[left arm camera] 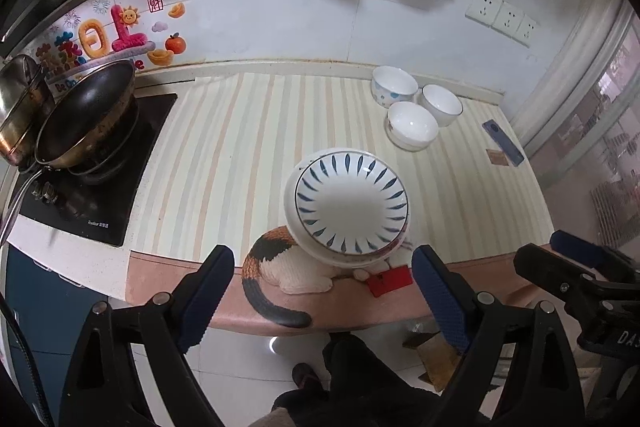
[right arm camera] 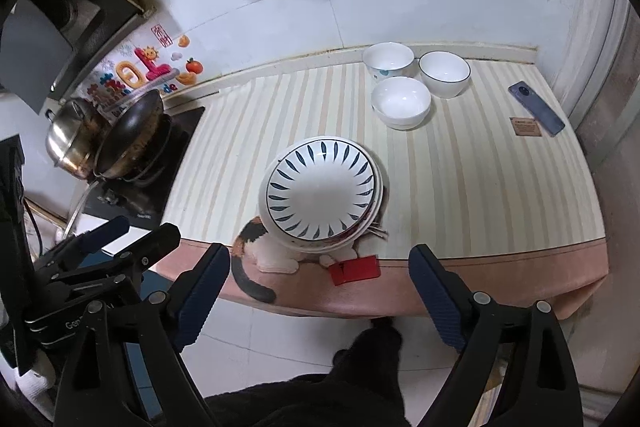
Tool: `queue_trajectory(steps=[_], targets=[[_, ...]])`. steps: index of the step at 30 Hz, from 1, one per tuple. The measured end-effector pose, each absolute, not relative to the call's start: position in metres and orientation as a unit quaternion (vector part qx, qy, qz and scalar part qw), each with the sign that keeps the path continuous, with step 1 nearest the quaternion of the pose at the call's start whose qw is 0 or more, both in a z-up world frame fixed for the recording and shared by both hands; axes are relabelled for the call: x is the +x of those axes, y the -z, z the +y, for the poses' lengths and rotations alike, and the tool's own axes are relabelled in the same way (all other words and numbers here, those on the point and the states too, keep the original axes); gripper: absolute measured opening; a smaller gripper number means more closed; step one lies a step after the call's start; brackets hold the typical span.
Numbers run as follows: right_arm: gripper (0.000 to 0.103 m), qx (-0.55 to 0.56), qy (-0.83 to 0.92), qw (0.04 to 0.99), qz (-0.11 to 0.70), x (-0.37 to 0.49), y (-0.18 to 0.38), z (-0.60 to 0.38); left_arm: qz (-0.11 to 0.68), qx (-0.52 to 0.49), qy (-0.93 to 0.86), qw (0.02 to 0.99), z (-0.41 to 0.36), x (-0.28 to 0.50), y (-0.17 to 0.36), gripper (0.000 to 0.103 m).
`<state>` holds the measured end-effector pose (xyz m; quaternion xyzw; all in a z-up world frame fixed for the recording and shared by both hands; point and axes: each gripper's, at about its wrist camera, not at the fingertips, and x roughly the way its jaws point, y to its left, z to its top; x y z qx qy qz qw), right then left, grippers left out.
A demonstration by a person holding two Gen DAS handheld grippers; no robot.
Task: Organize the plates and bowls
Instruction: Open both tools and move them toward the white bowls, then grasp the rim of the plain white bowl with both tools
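Sitting far left on the stove, a wok (left arm camera: 86, 115), clear of the work. Hovering off the near edge, left gripper (left arm camera: 320, 291) and right gripper (right arm camera: 320, 291), jaws spread, gripping nothing. Resting mid-counter, stacked plates (right arm camera: 322, 191), gathered already; waiting far right, three bowls (right arm camera: 402, 101), seemingly unstacked

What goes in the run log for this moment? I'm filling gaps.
left gripper: open, empty | right gripper: open, empty | plate stack: counter front | three bowls: separate, behind
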<state>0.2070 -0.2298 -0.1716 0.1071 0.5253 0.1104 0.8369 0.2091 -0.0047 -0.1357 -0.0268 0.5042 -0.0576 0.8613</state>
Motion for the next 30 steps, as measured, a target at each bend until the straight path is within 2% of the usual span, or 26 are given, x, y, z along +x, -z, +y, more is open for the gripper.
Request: queue_trajectory(steps=[5,11,23,26,27,28,29,30], targets=[[0.093,0.131,-0.121,0.834,0.523,0.236,0.179,-0.251,0.495,-0.025,0.046,0.867,-0.019,0.236,0.137,0.091],[0.093,0.154,-0.112,0.825,0.532,0.315,0.216,-0.3,0.516,-0.028,0.042,0.855,-0.051,0.313,0.166,0.091],[0.093,0.201,-0.117,0.76,0.607,0.497,0.356,-0.38,0.619,-0.072,0.056,0.78,-0.138,0.478,0.289,0.091],[0.092,0.219,-0.115,0.747,0.617,0.528,0.387,-0.388,0.637,-0.079,0.066,0.764,-0.15,0.506,0.317,0.086],[0.09,0.224,-0.116,0.744,0.619,0.537,0.397,-0.389,0.641,-0.081,0.069,0.76,-0.152,0.512,0.322,0.08],[0.086,0.228,-0.115,0.741,0.621,0.542,0.404,-0.389,0.645,-0.083,0.071,0.756,-0.155,0.519,0.33,0.074],[0.083,0.234,-0.114,0.737,0.624,0.548,0.413,-0.389,0.65,-0.084,0.074,0.752,-0.158,0.526,0.337,0.063],[0.075,0.238,-0.116,0.733,0.626,0.552,0.42,-0.388,0.655,-0.087,0.08,0.746,-0.161,0.531,0.343,0.051]])
